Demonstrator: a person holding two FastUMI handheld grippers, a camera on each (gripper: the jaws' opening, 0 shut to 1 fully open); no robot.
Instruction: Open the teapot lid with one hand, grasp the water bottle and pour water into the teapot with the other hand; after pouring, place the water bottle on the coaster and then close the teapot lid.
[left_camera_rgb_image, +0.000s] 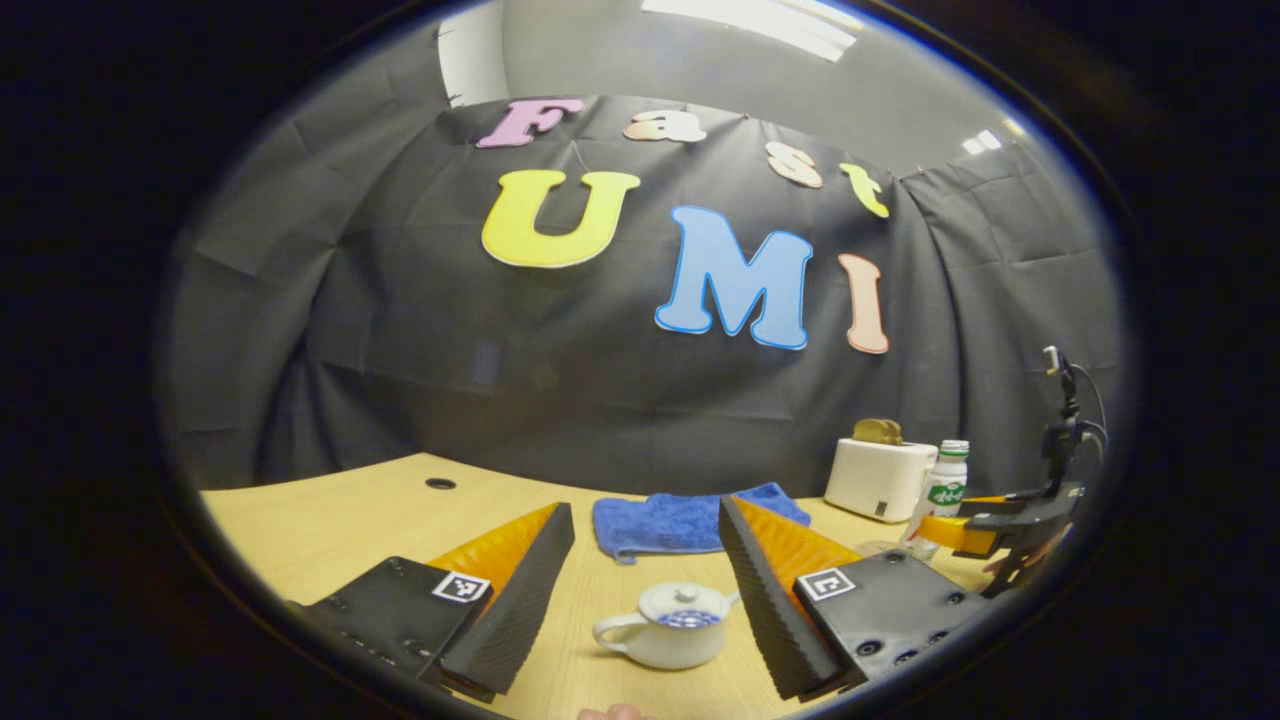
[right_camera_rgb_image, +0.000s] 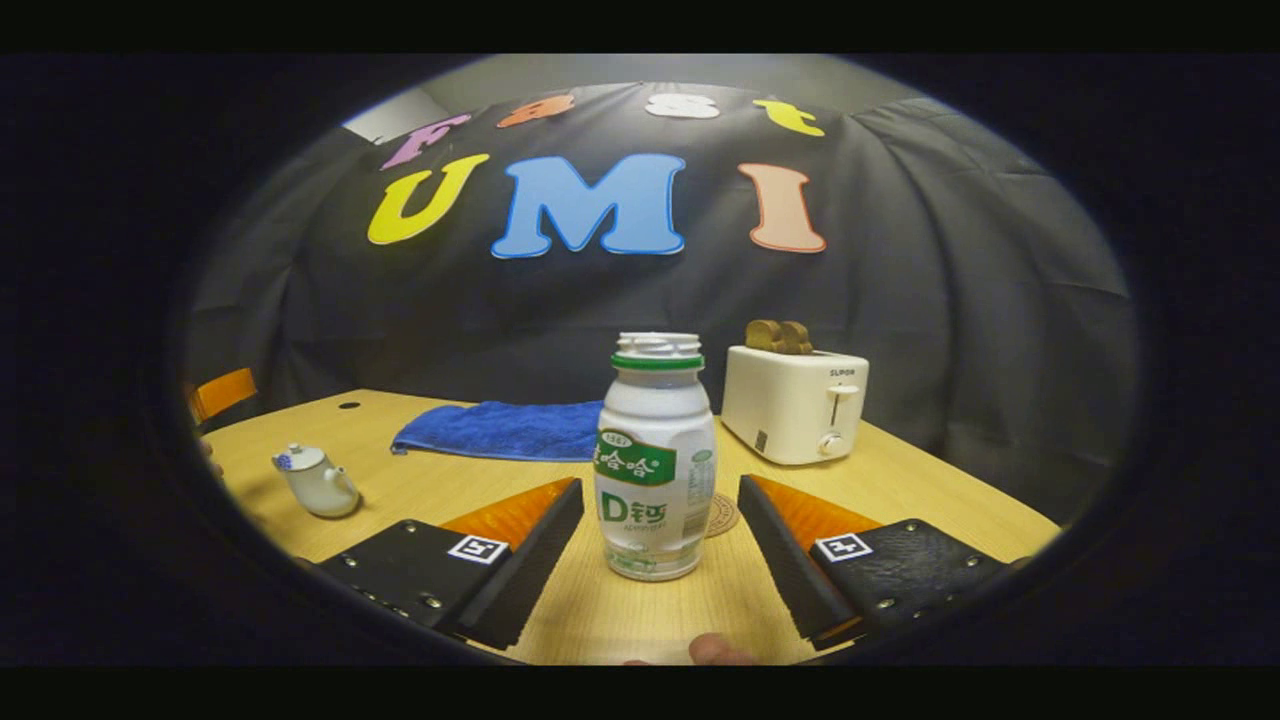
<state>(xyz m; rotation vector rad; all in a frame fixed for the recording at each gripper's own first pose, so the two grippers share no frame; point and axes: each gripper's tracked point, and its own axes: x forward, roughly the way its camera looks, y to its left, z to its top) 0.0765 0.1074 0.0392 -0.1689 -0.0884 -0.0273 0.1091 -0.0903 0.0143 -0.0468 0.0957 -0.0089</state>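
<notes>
Between wide-spread right gripper (right_camera_rgb_image: 655, 535) fingers: water bottle (right_camera_rgb_image: 655, 460) untouched (uncapped); left gripper (left_camera_rgb_image: 645, 590) wide, framing lidded teapot (left_camera_rgb_image: 668, 625)

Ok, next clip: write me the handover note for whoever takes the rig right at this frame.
Left gripper: open, empty, fingers either side of the teapot, not touching it.
Right gripper: open, empty, the water bottle standing between its fingers, not gripped.
Teapot: upright on the table, lid on.
Water bottle: upright, uncapped, in front of the coaster, which lies flat on the table behind it.
Blue towel and toaster sit at the back.
Done: nothing yet.
Left: lift the lid, grasp the bottle, pour, set the bottle on the coaster, close the lid.
</notes>
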